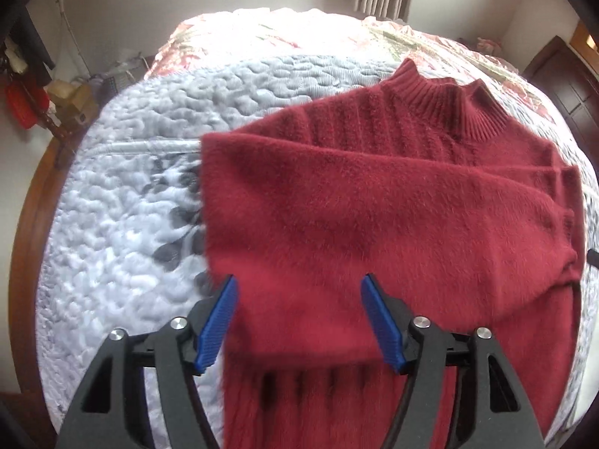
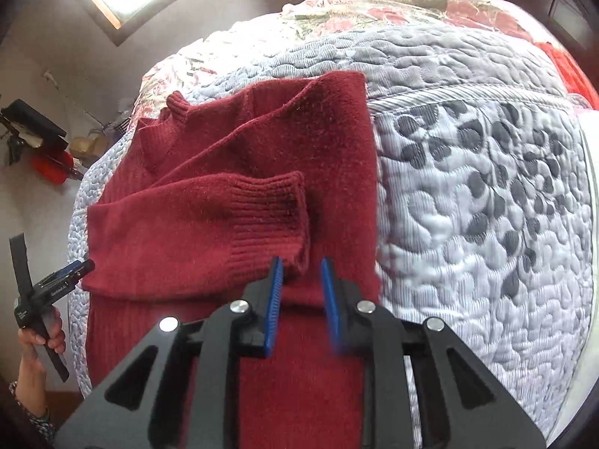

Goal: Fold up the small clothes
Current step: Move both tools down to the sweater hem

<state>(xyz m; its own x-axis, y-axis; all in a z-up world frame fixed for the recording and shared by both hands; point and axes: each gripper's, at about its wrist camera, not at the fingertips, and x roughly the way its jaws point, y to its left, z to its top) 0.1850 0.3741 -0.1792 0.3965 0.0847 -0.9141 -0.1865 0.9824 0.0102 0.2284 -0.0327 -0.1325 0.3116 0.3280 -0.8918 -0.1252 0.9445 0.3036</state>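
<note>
A dark red knit sweater (image 1: 374, 202) lies flat on a grey-white quilted bedspread (image 1: 123, 194), collar (image 1: 460, 108) toward the far end. In the right wrist view a sleeve is folded across the sweater (image 2: 232, 149), and its ribbed cuff (image 2: 269, 217) rests on the body. My right gripper (image 2: 301, 262) is open by a narrow gap just above the cloth, with the cuff's near corner between its blue pads (image 2: 273, 299). My left gripper (image 1: 299, 280) hovers wide open over the sweater's lower body, holding nothing. It also shows as the left gripper (image 2: 80, 267) beside the sweater's left edge, held by a hand (image 2: 41, 333).
Pink floral bedding (image 1: 262, 33) covers the far end of the bed. A wooden bed frame (image 1: 30, 202) runs along the left side, with boxes and red items (image 1: 22, 108) on the floor by the wall. A red cloth (image 2: 569, 71) lies at the bed's right edge.
</note>
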